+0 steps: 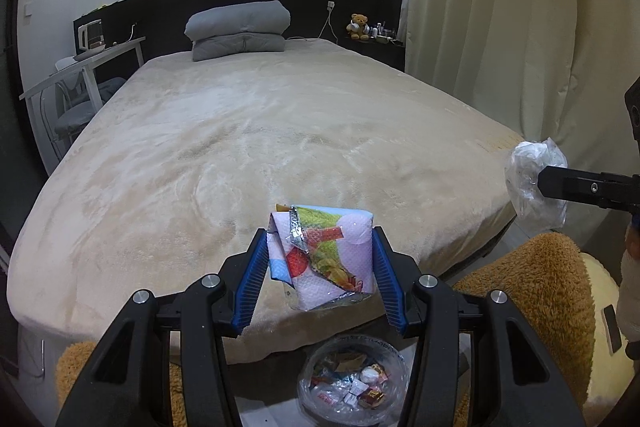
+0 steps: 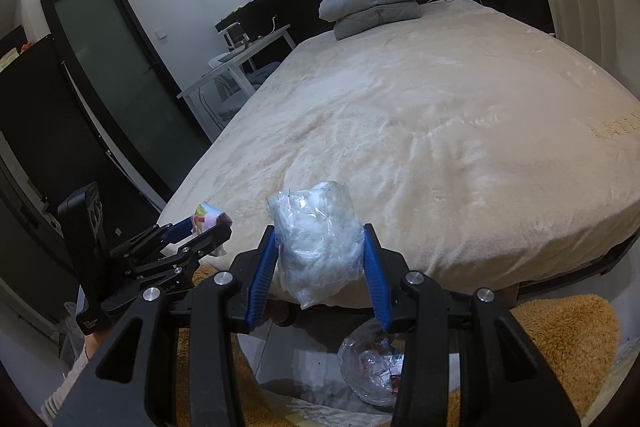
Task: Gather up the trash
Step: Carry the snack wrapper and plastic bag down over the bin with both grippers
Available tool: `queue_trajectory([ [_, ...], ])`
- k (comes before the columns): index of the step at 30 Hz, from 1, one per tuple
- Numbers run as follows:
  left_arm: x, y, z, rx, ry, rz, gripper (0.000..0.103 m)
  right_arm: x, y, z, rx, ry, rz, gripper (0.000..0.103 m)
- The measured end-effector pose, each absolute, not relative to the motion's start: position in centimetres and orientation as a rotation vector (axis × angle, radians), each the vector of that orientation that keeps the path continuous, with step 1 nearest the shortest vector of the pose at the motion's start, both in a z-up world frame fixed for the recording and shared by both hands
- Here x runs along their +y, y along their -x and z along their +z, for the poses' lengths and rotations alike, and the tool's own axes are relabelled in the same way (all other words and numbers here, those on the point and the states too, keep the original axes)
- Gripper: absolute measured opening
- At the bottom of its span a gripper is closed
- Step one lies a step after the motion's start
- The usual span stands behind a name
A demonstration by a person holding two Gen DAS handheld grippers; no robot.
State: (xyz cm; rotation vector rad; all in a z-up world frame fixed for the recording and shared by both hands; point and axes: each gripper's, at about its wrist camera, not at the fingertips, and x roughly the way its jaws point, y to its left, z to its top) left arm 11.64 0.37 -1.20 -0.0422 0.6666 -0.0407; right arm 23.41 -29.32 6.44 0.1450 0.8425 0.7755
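Observation:
My left gripper (image 1: pixel 320 247) is shut on a colourful folded snack wrapper (image 1: pixel 324 255), held above the bed's foot edge. Below it on the floor stands a bin lined with a clear bag (image 1: pixel 354 383) holding several bits of trash. My right gripper (image 2: pixel 320 247) is shut on a crumpled clear plastic bag (image 2: pixel 316 239), also over the bed's edge. The bin shows low in the right wrist view (image 2: pixel 370 367). The right gripper and its bag appear at the right in the left wrist view (image 1: pixel 534 183). The left gripper with the wrapper appears at the left in the right wrist view (image 2: pixel 208 223).
A wide bed with a cream blanket (image 1: pixel 260 147) fills both views, with grey pillows (image 1: pixel 240 31) at the headboard. A white desk (image 1: pixel 84 67) and chairs stand left of the bed. A brown fuzzy rug (image 1: pixel 540 299) lies beside the bin. Curtains (image 1: pixel 520 7) hang at the right.

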Motion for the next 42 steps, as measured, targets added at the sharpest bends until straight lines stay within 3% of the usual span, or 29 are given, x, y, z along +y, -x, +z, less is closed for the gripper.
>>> queue_trajectory([
  [19,-1.5,-11.3,-4.7,0.742,0.053,-0.100,0.050,-30.1,-20.4,4.7,0.861,-0.018,0.728,0.042],
  [42,-2.7,-16.9,-18.0,1.060,0.125,-0.169,0.049,-27.0,-24.3,-8.5,1.231,0.073,0.705,0.042],
])
